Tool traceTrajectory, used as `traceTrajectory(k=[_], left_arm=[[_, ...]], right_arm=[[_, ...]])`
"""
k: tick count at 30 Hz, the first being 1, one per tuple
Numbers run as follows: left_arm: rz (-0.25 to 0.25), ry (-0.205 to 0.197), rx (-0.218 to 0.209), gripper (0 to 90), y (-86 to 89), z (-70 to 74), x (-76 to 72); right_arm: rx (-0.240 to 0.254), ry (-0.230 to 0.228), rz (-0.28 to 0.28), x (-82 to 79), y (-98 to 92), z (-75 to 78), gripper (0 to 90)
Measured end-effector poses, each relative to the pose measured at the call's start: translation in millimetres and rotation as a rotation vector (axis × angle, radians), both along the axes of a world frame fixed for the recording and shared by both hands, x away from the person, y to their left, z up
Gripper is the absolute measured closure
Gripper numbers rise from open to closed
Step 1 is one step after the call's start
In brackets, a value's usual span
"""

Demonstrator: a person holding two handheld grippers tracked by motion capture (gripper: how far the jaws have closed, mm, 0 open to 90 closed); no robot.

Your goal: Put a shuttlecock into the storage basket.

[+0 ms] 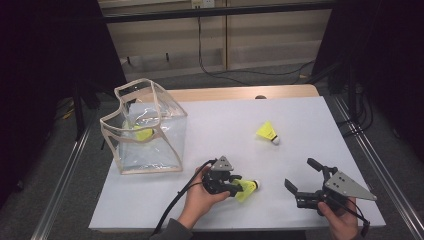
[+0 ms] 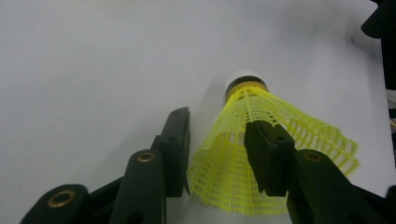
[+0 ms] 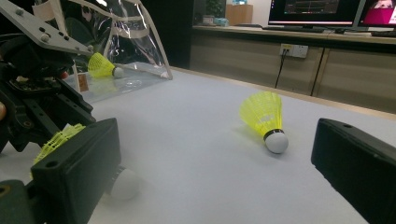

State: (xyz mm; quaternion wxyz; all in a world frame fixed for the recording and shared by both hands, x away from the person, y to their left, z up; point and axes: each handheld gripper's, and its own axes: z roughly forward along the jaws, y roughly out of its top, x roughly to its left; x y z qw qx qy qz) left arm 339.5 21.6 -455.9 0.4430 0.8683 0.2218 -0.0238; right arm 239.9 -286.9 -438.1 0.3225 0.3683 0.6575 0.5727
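The near shuttlecock [image 2: 261, 154] lies on its side on the white table [image 1: 225, 125], close to the front edge, with its white cork tip pointing away from the left gripper [image 1: 231, 183]. Its skirt is a yellow plastic net, light and springy, joined to the tip by a dark band. In the left gripper view the skirt sits between the two black jaws, which stand fairly narrow. One jaw seems to touch the net, the other stands just beside it, so the grip does not look complete.

The step in hand is judged to be the pick-up of this shuttlecock. The next move probably calls for a gentle closing on the skirt, because the net bends easily and may slip or deform. After that comes a lift toward the clear bag [image 1: 145, 130] at the left of the table, where one shuttlecock [image 1: 143, 132] already lies inside.

A second loose shuttlecock [image 1: 268, 133] rests further back on the table, well apart from both grippers. The right gripper [image 1: 304, 176] waits near the front right, its jaws wide and holding nothing.
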Motion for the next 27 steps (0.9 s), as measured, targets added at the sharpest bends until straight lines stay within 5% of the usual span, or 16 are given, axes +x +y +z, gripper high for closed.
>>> traceTrajectory(k=[15, 19, 27], left_arm=[[0.004, -0.002, 0.005, 79.5, -6.2, -1.5, 0.8], [0.009, 0.023, 0.004, 88.5, -5.3, 1.1, 0.1], [0.022, 0.068, -0.021, 89.3, -2.5, 11.9, -1.6]], right_arm=[[-0.002, 0.001, -0.001, -0.5, -0.1, 0.1, 1.2], [-0.003, 0.000, 0.000, -0.9, -0.3, 0.3, 1.2], [-0.004, -0.002, 0.000, -0.8, -0.5, 0.3, 1.2]])
